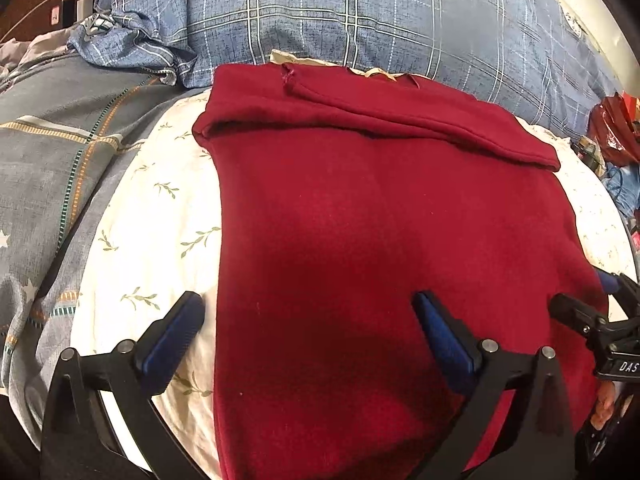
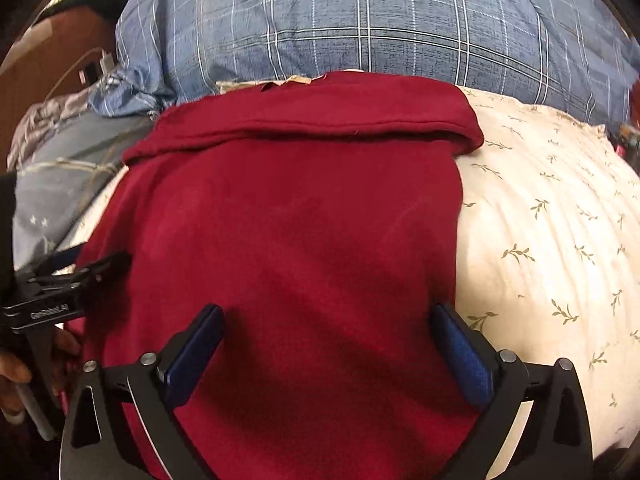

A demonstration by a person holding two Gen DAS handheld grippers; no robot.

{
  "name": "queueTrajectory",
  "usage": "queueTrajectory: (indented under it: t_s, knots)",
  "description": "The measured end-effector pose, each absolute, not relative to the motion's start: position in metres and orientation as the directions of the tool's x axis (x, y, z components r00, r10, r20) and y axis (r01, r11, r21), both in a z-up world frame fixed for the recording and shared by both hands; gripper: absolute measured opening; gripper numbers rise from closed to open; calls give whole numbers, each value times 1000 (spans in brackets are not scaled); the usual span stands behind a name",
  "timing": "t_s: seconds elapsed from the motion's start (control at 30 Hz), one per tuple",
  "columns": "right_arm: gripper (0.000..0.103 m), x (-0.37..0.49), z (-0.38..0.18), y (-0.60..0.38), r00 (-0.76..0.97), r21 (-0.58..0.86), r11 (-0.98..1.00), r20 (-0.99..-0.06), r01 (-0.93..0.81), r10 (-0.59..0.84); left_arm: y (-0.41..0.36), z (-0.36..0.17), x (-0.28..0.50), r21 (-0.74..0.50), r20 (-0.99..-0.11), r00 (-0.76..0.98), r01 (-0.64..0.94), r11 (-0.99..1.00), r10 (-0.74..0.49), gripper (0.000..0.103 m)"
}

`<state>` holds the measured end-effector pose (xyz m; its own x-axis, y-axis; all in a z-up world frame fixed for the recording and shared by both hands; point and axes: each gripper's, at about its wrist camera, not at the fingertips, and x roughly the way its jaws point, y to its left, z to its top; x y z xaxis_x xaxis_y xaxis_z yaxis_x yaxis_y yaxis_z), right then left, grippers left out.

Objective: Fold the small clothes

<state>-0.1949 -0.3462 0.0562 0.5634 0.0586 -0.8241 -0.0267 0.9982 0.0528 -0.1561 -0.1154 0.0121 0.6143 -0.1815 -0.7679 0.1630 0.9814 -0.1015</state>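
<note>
A dark red garment [image 1: 360, 220] [image 2: 300, 220] lies flat on a white leaf-print cushion [image 1: 152, 200] [image 2: 540, 220], with a band of it folded over across the far end. A beige strip [image 1: 372, 71] peeks out behind it. My left gripper [image 1: 308, 312] is open over the garment's near left edge, one finger above the cushion and the other above the red cloth, with nothing pinched. My right gripper [image 2: 328, 316] is open over the near right part, its right finger at the garment's edge. Each gripper shows in the other's view: the right [image 1: 592, 292] and the left [image 2: 88, 260].
A blue plaid quilt [image 1: 360, 12] [image 2: 360, 20] rises behind the garment. A grey quilt with stars [image 1: 48, 168] lies to the left. A charger and cable [image 1: 80, 2] sit at the far left, and a red bag [image 1: 612, 128] among clutter at the right. A hand [image 2: 16, 368] holds the left gripper.
</note>
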Motion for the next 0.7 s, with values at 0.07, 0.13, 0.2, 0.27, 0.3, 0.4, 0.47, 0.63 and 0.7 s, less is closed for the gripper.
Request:
queueTrajectory:
  t_s: [0.07,0.13,0.2,0.27,0.3,0.4,0.47,0.63,0.7]
  knots:
    - [103,-194,55,-345,561,44,999,-826,-28,52,-115,12,-157,-102,-760,623,166,981,-184,103]
    - [103,-195,54,-344,561,30,999,-827,-31,42,-115,11,-158,-97,-757,626,174,980,-186,103]
    - [102,-195,54,-340,557,11,999,-830,-43,33,-115,12,-159,-93,-765,617,177,980,-184,103]
    - [100,-198,63,-346,545,52,998,-835,-47,69,-113,15,-161,-111,-783,590,179,978,-196,103]
    - [99,-201,69,-350,541,86,995,-836,-43,95,-113,17,-164,-123,-789,580,178,976,-205,103]
    - [95,-212,89,-369,546,157,987,-824,-38,153,-103,26,-179,-163,-783,572,187,969,-243,103]
    - [86,-226,99,-382,544,156,987,-825,-42,154,-94,35,-192,-161,-773,586,190,968,-243,103]
    - [56,-258,98,-412,467,235,972,-857,-26,220,-77,38,-216,-168,-782,563,221,961,-266,103]
    - [56,-269,91,-419,433,242,970,-873,-19,226,-72,33,-223,-183,-800,531,225,957,-278,103]
